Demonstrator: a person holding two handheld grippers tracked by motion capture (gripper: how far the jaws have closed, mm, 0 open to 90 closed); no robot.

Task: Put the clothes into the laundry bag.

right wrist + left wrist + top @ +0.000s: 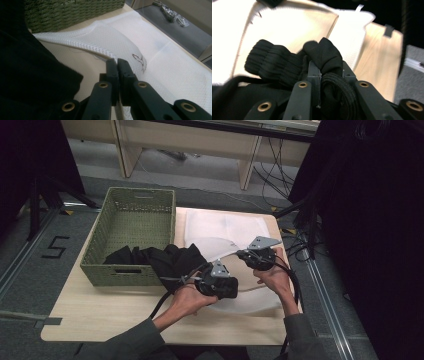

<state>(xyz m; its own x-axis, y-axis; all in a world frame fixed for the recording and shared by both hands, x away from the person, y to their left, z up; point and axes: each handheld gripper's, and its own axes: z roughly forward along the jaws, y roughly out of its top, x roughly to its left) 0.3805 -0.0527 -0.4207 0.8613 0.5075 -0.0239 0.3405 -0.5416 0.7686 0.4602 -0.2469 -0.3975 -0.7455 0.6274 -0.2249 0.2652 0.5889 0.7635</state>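
A black garment is clamped in the left tool and a white mesh laundry bag's rim is pinched in the right tool, so stuffing the garment inside is judged next.

grey floor marked "5", pale wooden table, dark curtains beside.

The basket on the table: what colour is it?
Olive green woven wicker basket; the high view shows it best.
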